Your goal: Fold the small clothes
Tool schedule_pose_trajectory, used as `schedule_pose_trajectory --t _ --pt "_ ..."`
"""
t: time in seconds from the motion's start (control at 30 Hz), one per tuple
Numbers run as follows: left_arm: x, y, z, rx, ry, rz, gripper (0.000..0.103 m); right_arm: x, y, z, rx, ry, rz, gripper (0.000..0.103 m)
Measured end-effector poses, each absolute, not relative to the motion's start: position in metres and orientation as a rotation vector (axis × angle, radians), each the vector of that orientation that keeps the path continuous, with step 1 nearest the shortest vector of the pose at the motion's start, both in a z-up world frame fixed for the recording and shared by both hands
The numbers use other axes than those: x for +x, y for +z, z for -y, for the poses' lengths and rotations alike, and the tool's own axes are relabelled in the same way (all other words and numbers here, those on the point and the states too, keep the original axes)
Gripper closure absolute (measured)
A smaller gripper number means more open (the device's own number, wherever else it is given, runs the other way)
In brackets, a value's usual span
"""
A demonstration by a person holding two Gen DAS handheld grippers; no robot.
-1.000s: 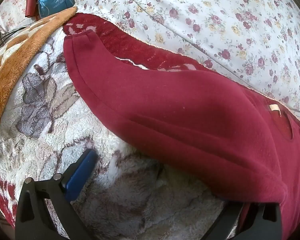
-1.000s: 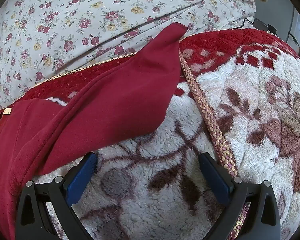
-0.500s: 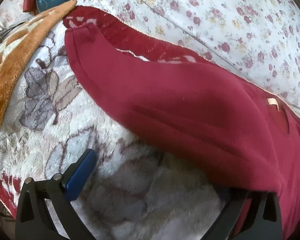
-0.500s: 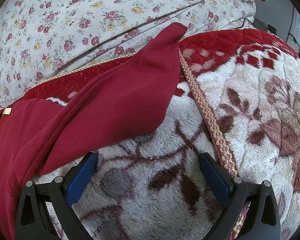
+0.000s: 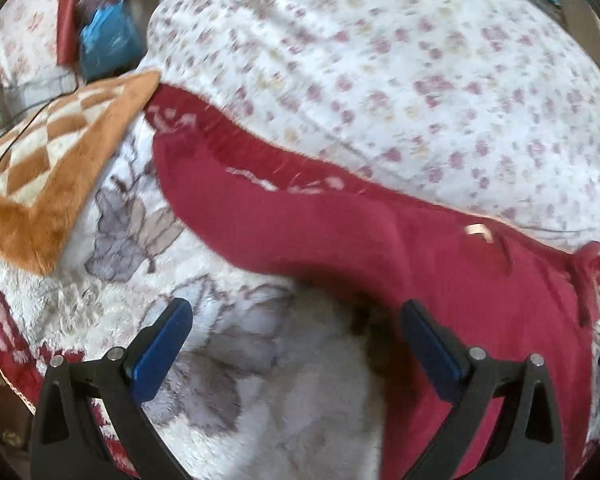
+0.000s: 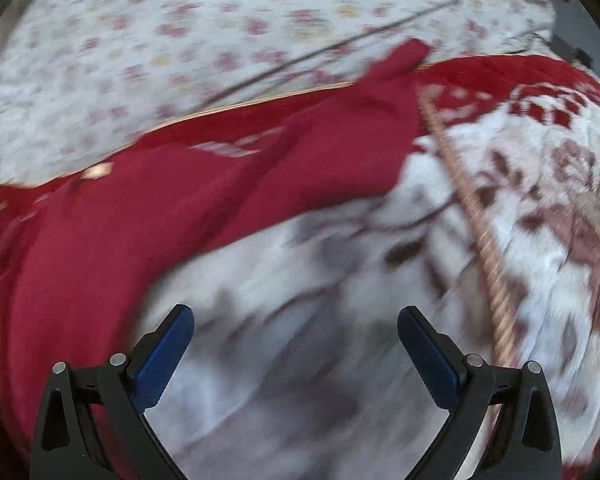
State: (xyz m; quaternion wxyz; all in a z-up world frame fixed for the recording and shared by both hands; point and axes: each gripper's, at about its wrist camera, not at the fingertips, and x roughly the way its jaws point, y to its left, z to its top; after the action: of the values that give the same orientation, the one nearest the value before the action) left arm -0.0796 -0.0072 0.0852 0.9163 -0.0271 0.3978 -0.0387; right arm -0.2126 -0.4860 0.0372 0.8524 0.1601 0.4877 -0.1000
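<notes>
Red trousers [image 5: 340, 236] lie spread on the plush blanket [image 5: 260, 360] near its far edge, where it meets the flowered sheet [image 5: 420, 80]; one leg runs toward the orange blanket [image 5: 52, 168], the other [image 6: 340, 148] toward the braided trim [image 6: 480, 220]. Left gripper [image 5: 296, 344] fingers wide, empty, right finger over the fabric. Right gripper [image 6: 296, 344] wide, empty, above bare blanket. Both views blurred. Trousers look like soft, thick fleece: light, floppy, not slippery. Best hold is probably a leg hem or the waistband.
</notes>
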Motion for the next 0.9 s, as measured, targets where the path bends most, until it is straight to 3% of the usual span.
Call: schedule_pose_trajectory --t 0.3,0.6,0.9 --pt "-0.097 0.094 0.038 -0.039 -0.140 -0.795 0.000 -0.226 0.085 0.381 0.309 -0.122 -0.912 0.000" --pt "-0.107 0.091 0.063 0.079 -0.177 -0.787 0.000 -0.194 0.096 0.314 0.274 -0.080 -0.898 0.000" --pt "-0.103 0.089 0.067 0.102 -0.185 -0.785 0.000 -0.186 0.109 0.305 0.192 -0.176 -0.821 0.000"
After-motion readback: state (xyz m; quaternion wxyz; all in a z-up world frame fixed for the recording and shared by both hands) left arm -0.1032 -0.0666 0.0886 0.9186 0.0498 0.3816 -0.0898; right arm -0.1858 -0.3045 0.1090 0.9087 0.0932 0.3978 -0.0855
